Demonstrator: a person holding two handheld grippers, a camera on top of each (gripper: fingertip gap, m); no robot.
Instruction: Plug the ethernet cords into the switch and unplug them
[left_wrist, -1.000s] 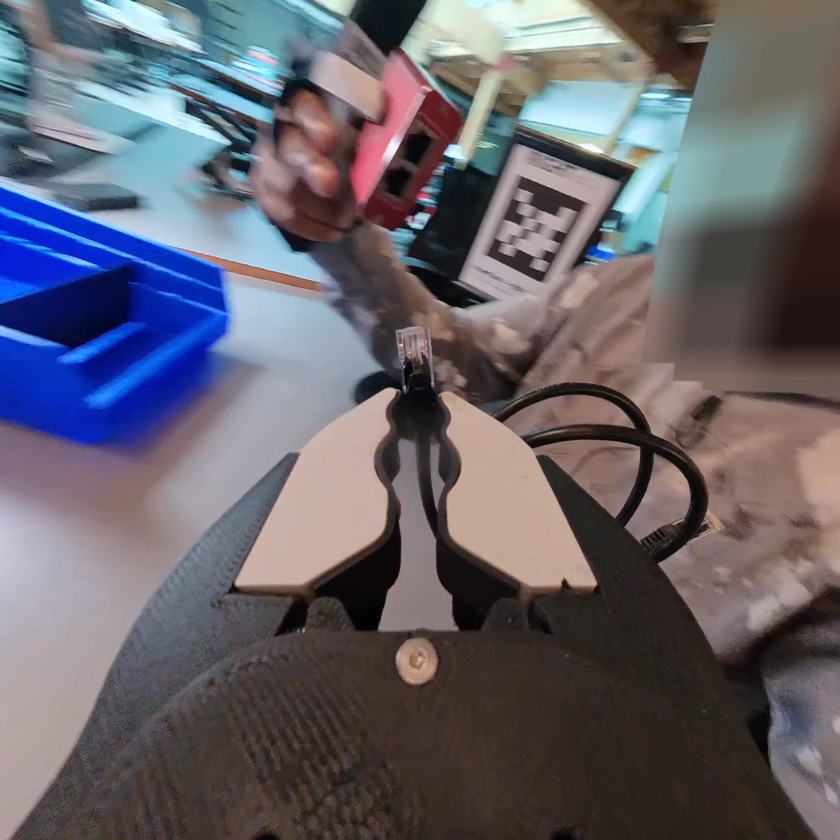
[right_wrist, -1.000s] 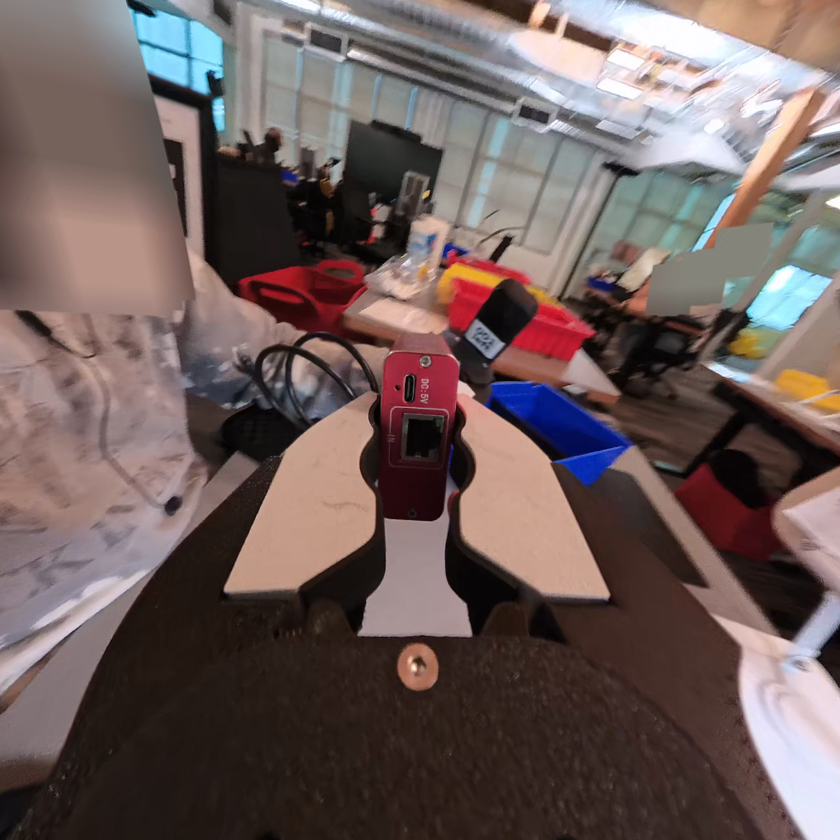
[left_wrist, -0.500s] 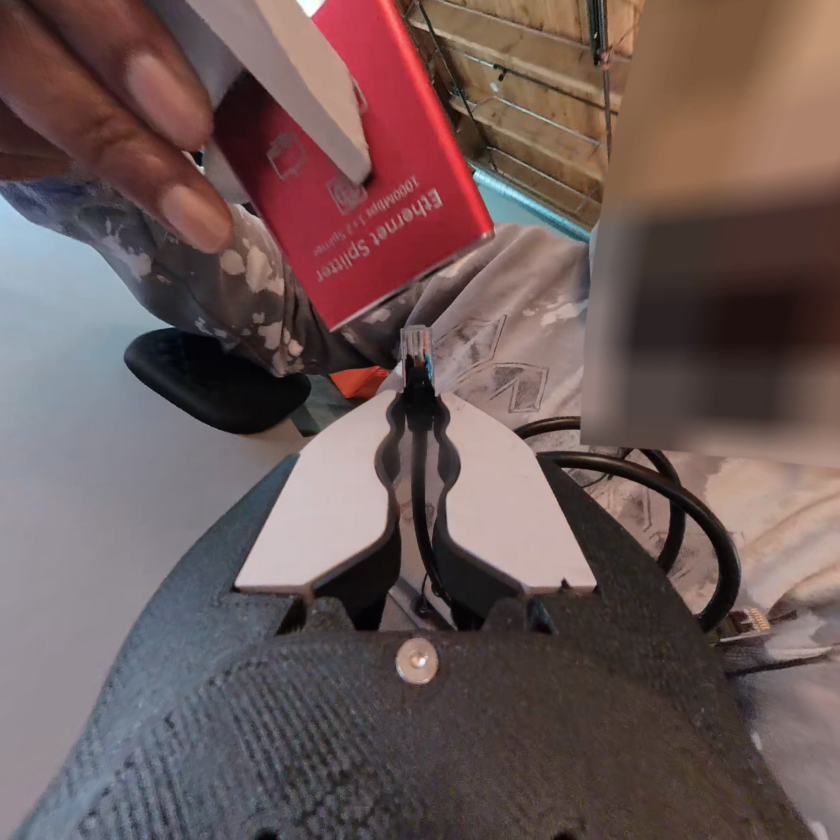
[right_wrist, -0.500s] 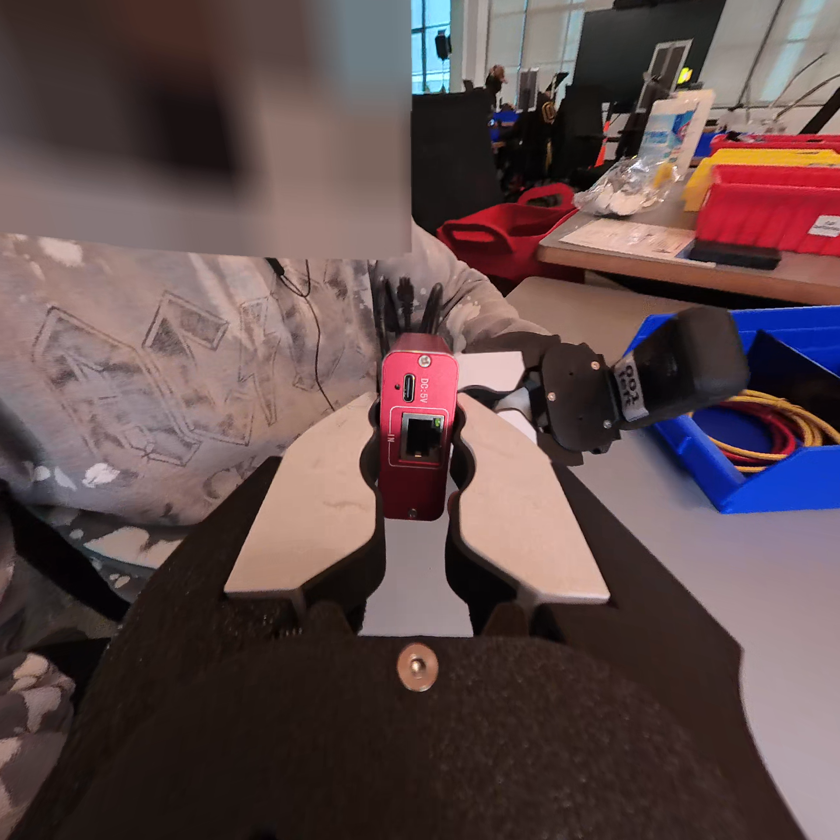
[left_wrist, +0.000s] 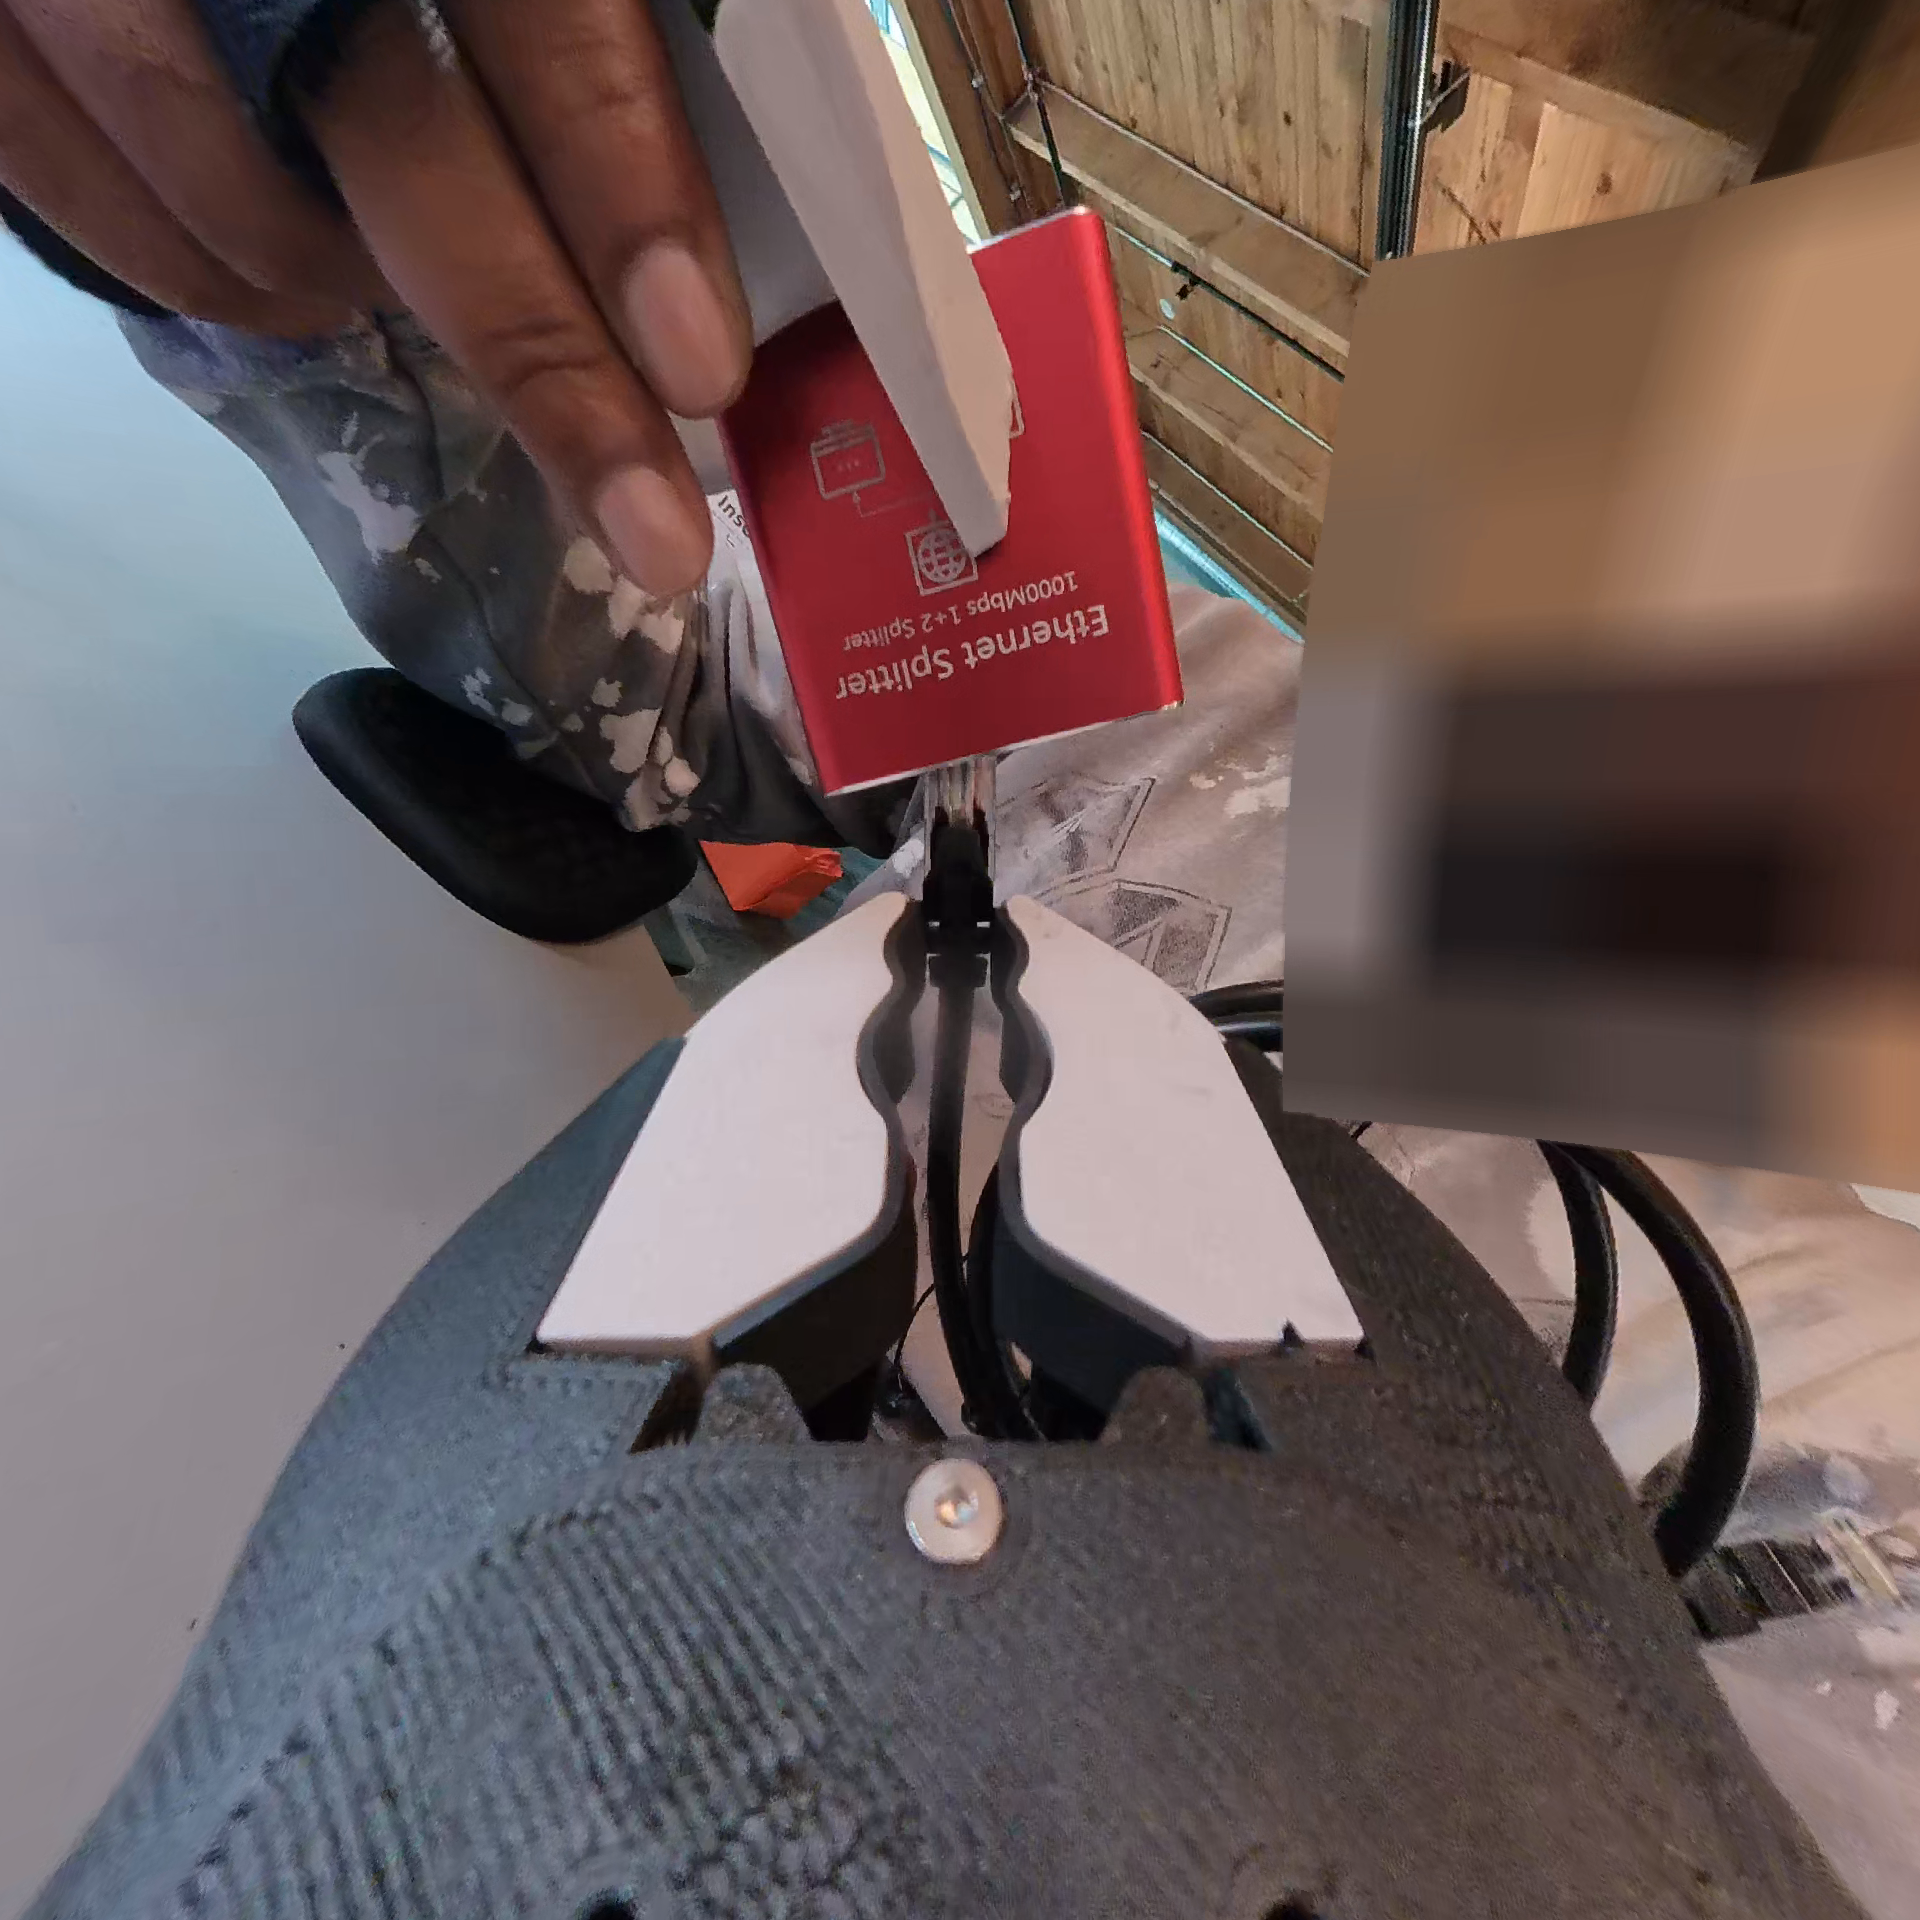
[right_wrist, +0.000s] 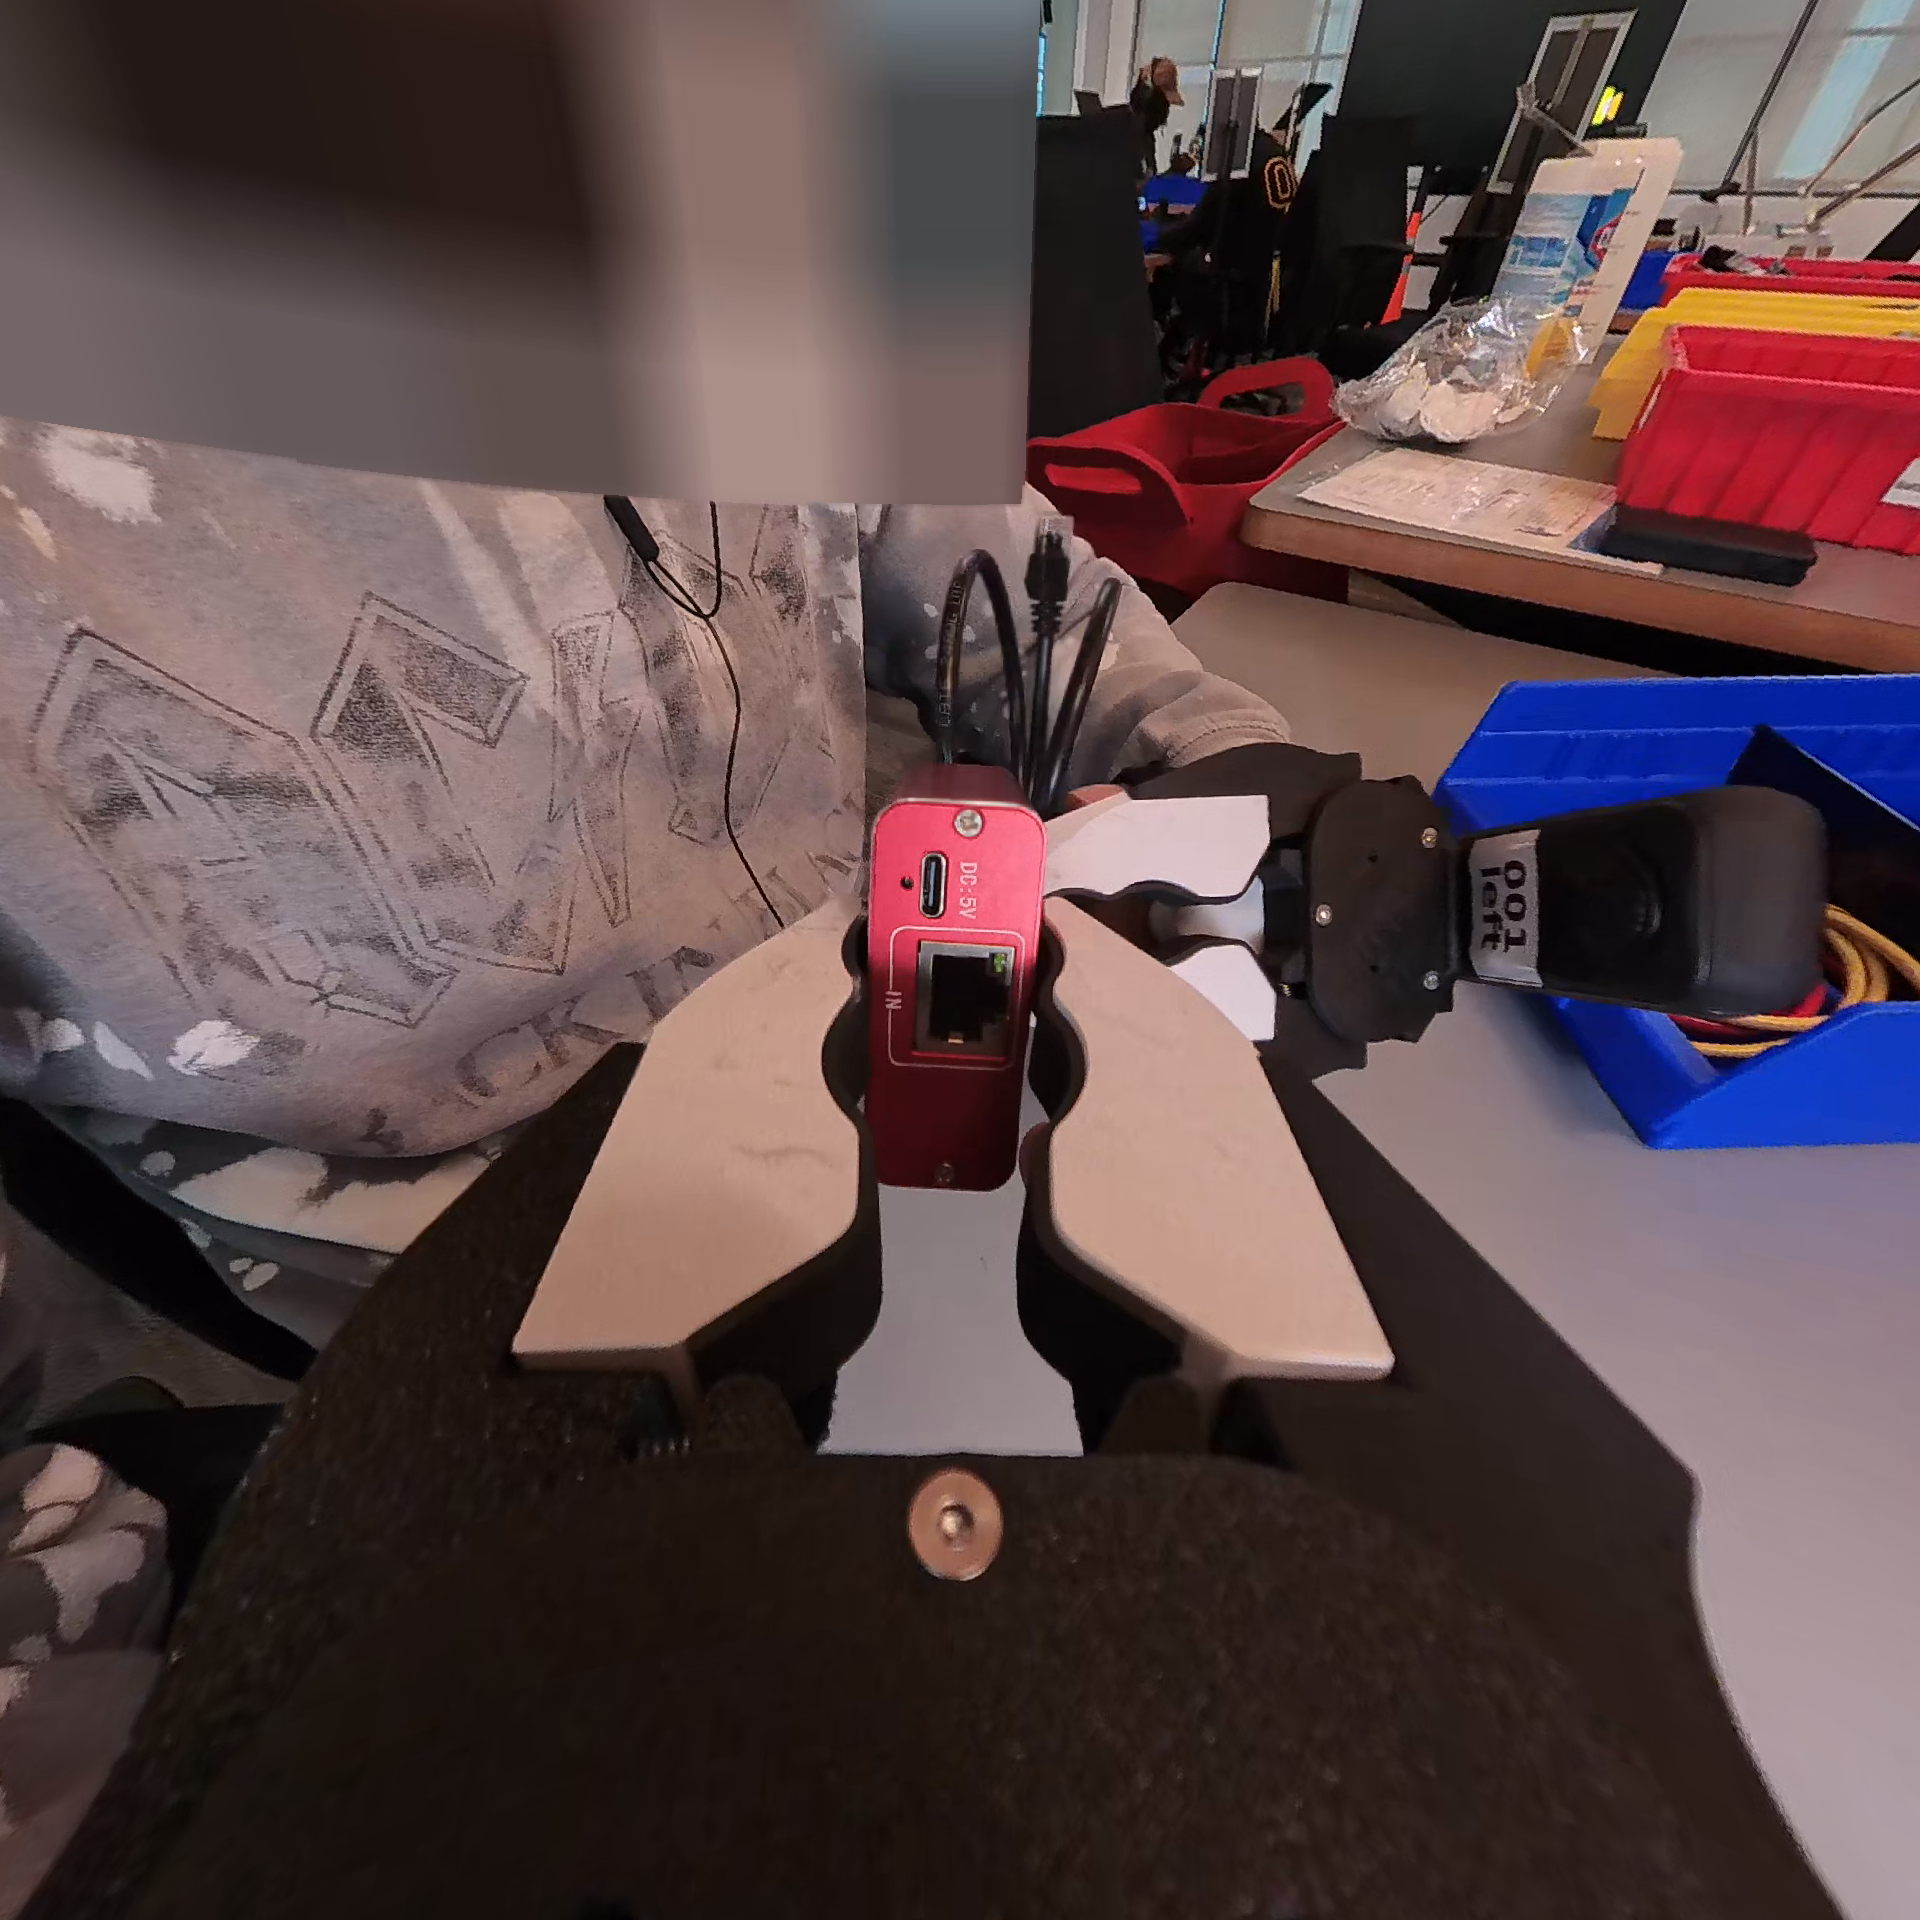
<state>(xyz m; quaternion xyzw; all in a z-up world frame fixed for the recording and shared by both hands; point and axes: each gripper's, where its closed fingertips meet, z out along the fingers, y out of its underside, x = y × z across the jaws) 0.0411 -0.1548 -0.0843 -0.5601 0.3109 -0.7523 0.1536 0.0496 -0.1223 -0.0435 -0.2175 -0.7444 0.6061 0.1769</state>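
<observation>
**Plug meets the red switch, held between two hand-held grippers**

Left wrist view: the left hand-held gripper (left_wrist: 958, 914) is clamped on a thin black ethernet cord (left_wrist: 948, 1143) just behind its clear plastic plug (left_wrist: 961, 795). The plug tip touches the lower edge of a flat red metal switch box (left_wrist: 997, 582); how deep it sits in a port is hidden by the box's own edge. The cord loops away to the right, partly cut off by a blurred patch, and its loose far plug (left_wrist: 1808, 1569) lies over the person's grey patterned sweatshirt (left_wrist: 1143, 831). Above, a bare hand (left_wrist: 416, 208) and one pale finger of the right hand-held gripper (left_wrist: 883, 312) overlap the switch's top.

Right wrist view: the right hand-held gripper (right_wrist: 951, 1039) is closed on the switch, gripping its narrow sides and holding it upright above the pale grey counter (right_wrist: 1558, 1351). The near end face shows one empty port. The far end is out of sight; black cord loops rise behind it. The left hand-held gripper reaches in from the right. A blue plastic bin (right_wrist: 1621, 748) on the counter holds coiled yellow and red cables (right_wrist: 1870, 987), mostly hidden.
</observation>
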